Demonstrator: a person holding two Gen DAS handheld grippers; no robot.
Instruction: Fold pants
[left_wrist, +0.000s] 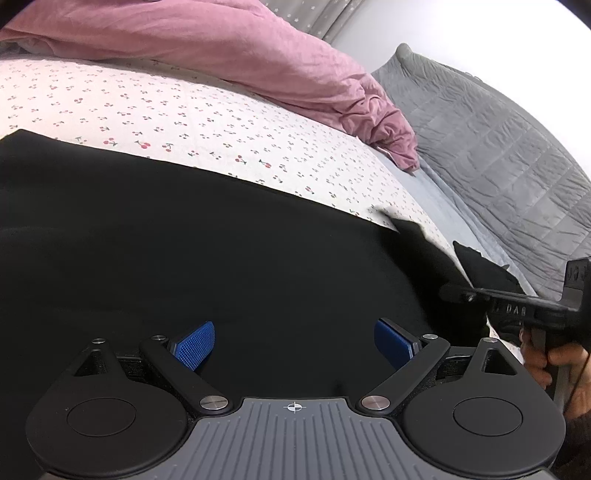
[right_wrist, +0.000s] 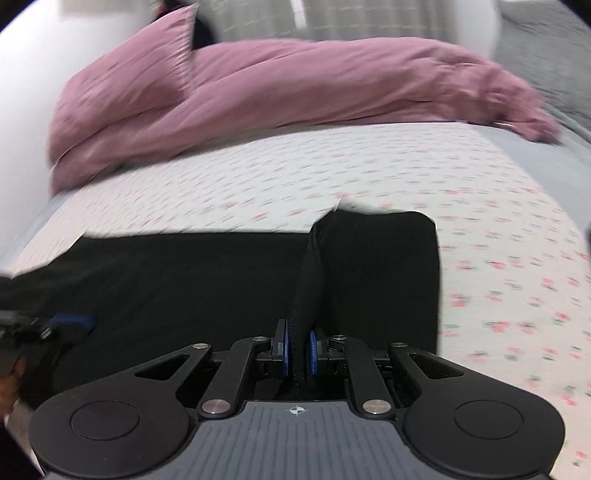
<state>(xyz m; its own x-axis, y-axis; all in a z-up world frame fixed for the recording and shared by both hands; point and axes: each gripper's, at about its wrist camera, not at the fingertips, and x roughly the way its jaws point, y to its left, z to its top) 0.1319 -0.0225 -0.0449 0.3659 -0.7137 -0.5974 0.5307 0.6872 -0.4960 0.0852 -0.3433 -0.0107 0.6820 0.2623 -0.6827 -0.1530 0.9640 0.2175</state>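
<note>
Black pants (left_wrist: 184, 240) lie spread on a bed with a cherry-print sheet (left_wrist: 166, 110). My left gripper (left_wrist: 293, 345) is open just above the black cloth, its blue pads apart and empty. In the right wrist view the pants (right_wrist: 184, 273) lie across the sheet (right_wrist: 498, 258), and my right gripper (right_wrist: 297, 350) is shut on a raised ridge of the pants' fabric (right_wrist: 308, 288). The right gripper also shows in the left wrist view (left_wrist: 517, 306) at the pants' right end, and the left gripper shows at the left edge of the right wrist view (right_wrist: 55, 321).
A pink duvet (left_wrist: 221, 48) is bunched along the far side of the bed (right_wrist: 295, 85). A grey quilted cover (left_wrist: 498, 147) lies to the right past the bed's edge. A white wall (right_wrist: 26, 92) stands on the left.
</note>
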